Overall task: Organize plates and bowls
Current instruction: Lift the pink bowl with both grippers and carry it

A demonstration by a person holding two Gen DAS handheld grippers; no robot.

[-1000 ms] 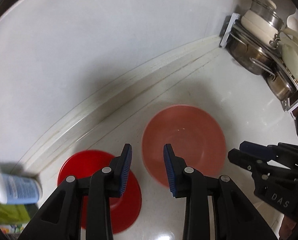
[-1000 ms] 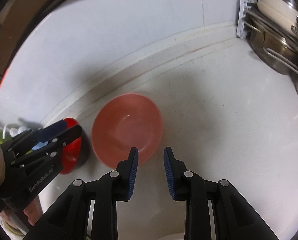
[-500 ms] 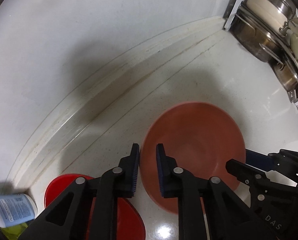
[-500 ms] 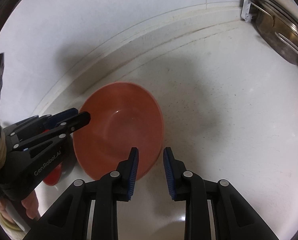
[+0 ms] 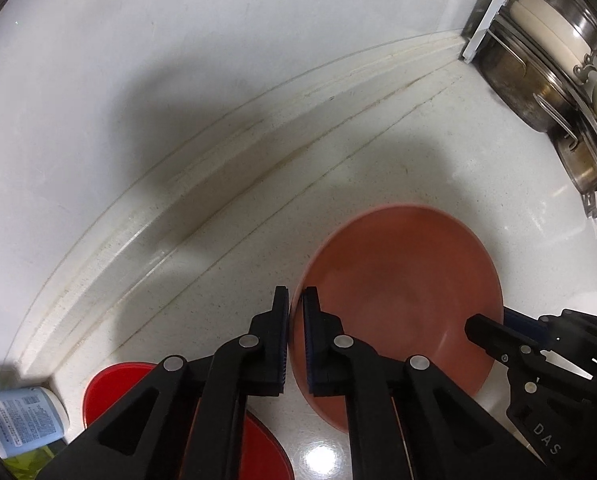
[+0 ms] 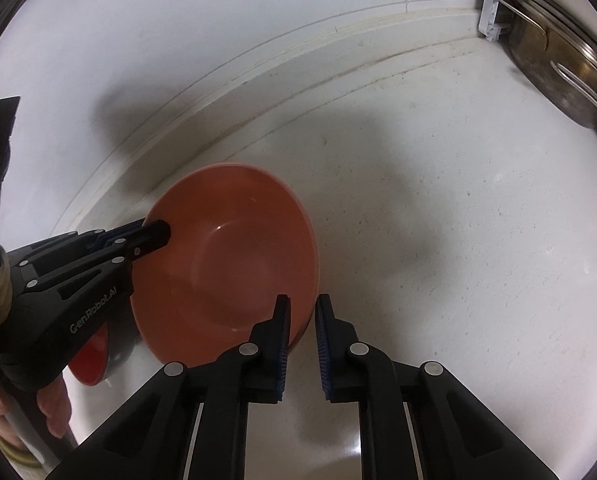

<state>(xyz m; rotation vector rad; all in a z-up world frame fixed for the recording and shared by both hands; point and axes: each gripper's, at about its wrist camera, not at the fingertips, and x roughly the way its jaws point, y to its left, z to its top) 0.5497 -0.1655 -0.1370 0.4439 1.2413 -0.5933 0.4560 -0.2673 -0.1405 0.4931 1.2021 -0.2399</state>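
A salmon-orange bowl (image 5: 402,292) is tilted and lifted off the white counter; it also shows in the right wrist view (image 6: 234,264). My left gripper (image 5: 295,340) is shut on its left rim; it also shows in the right wrist view (image 6: 154,236). My right gripper (image 6: 301,344) straddles the bowl's right rim with a gap between the pads; it also shows in the left wrist view (image 5: 486,328). A red bowl (image 5: 118,388) sits on the counter below left, also visible in the right wrist view (image 6: 92,360).
A dish rack (image 5: 546,92) with steel pots and a cream lid stands at the back right. A white tiled wall (image 5: 178,60) runs behind the counter. A white bottle (image 5: 22,416) stands at the left edge.
My left gripper closed on the orange bowl's rim and tilted it up. My right gripper moved in around the opposite rim. The bowl now looks larger and closer.
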